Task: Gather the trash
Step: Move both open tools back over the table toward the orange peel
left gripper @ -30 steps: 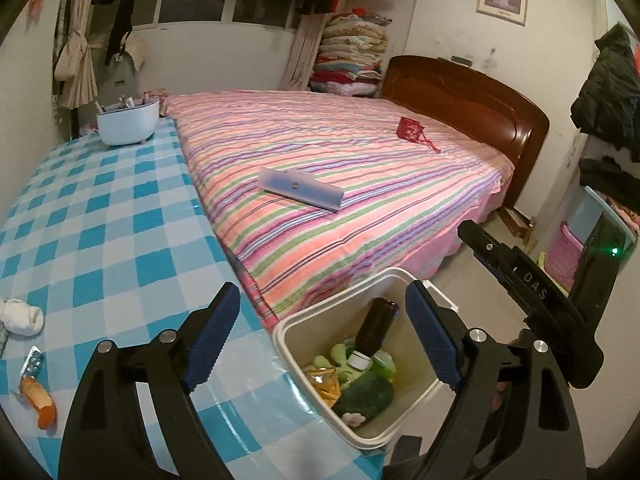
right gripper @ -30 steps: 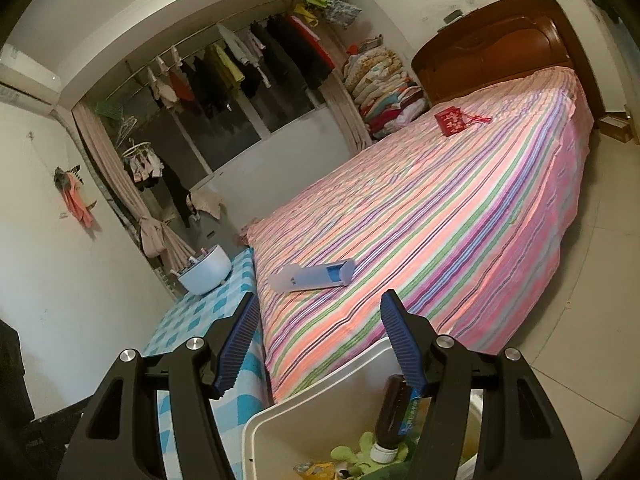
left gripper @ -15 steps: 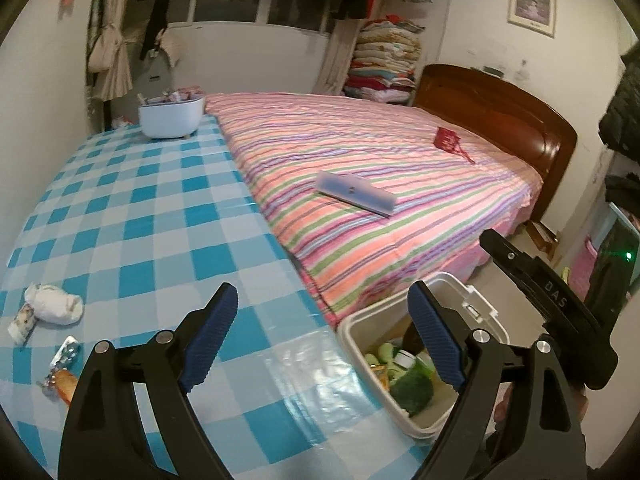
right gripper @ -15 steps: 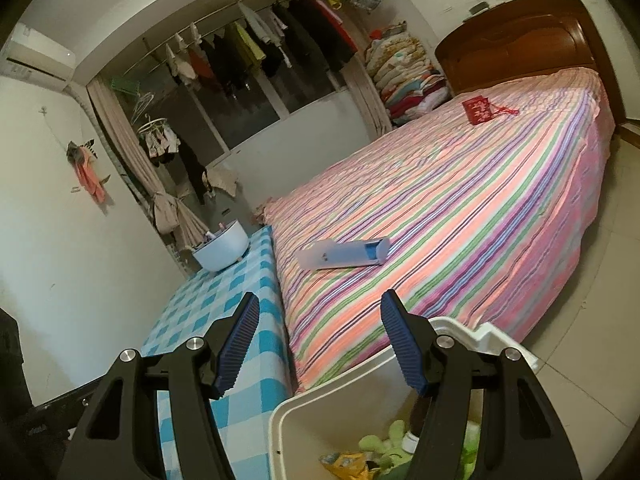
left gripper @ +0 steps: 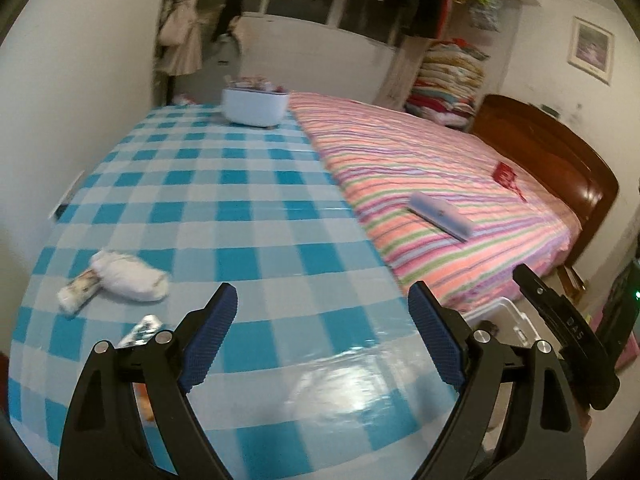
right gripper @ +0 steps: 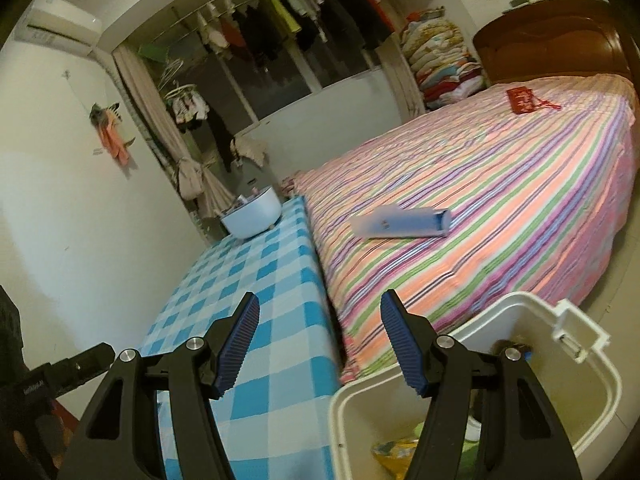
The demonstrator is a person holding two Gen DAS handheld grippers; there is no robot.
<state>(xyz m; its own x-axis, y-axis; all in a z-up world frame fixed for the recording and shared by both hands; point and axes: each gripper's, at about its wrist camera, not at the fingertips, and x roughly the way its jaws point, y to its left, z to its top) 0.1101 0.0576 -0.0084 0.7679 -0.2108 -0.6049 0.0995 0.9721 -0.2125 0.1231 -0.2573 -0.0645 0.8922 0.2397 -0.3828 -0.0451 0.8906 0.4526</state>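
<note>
Left gripper (left gripper: 322,312) spread wide, empty; ahead-left on the checked table (left gripper: 256,208) wait a white wad (left gripper: 130,276) and wrappers (left gripper: 78,292). Right gripper (right gripper: 320,320) gapes empty above the bin (right gripper: 600,396), already part-filled. Several pieces left, I reckon.

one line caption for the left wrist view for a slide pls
Open left claw over the checked table, facing a crumpled tissue and wrappers.

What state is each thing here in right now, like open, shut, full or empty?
Left gripper: open, holding nothing.
Right gripper: open, holding nothing.
Trash bin: lidless, partly filled.
White wad: lying on checkered table.
Blue box: lying flat on bed.
</note>
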